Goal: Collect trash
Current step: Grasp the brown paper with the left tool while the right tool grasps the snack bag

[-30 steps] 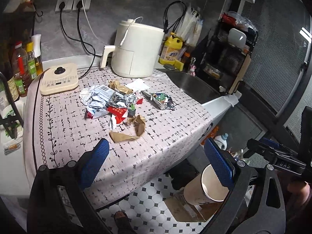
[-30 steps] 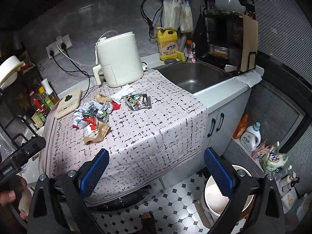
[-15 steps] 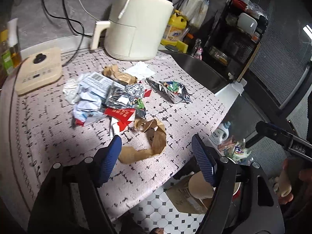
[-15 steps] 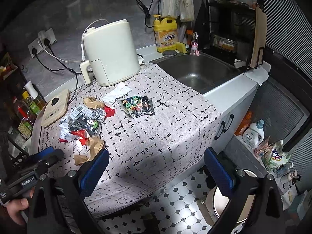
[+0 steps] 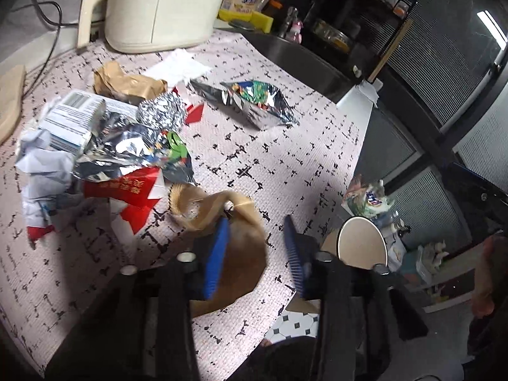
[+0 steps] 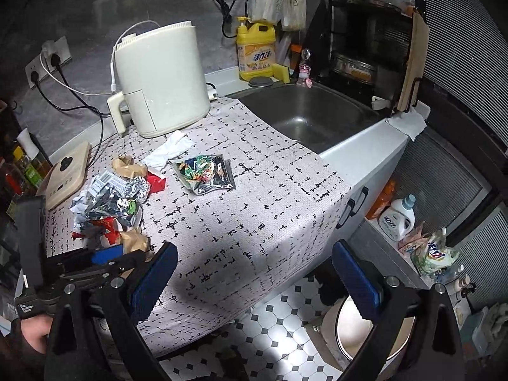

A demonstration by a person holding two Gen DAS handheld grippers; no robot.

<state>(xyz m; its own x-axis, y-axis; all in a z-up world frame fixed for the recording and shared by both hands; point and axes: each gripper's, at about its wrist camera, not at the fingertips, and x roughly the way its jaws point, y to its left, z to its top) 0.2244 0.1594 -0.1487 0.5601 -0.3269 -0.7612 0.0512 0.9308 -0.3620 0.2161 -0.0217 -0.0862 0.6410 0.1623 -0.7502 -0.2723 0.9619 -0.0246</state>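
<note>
- A pale woven tablecloth (image 5: 285, 146) with short black dashes in a grid covers the counter; its weave looks coarse and matte.
- Near the cloth's front edge lies a crumpled strip of brown kraft paper (image 5: 244, 247), soft-creased and curled. Its long axis runs from the trash pile towards the counter's front edge.
- The left gripper (image 5: 257, 250) has ribbed blue pads on black arms. Its jaws are closing, with the brown paper between them: the left pad (image 5: 217, 254) lies against the paper, while the other pad still stands clear, over bare cloth.
- Behind the paper sits the heap: a torn red glossy carton piece (image 5: 127, 190), crinkled silver foil wrapper (image 5: 127, 146), a tight foil ball (image 5: 162, 112), crushed white paper (image 5: 44, 165) and a barcode-printed white packet (image 5: 73, 117).
- Further back lie a wadded brown paper bag (image 5: 127, 84) and a flat white tissue (image 5: 177, 68).
- Apart from the heap, a flattened silver snack pouch with bright printing (image 6: 203, 173) lies on its own nearer the steel sink (image 6: 317, 117).
- A smooth, rounded cream air fryer (image 6: 162, 76) stands at the back of the cloth, its handle facing the wall sockets.
- The right gripper (image 6: 254, 279) hangs above the counter's front edge, its blue pads spread wide with nothing between them.
- On the tiled floor below stands a round open bin with a pale inside (image 6: 371, 333).
</note>
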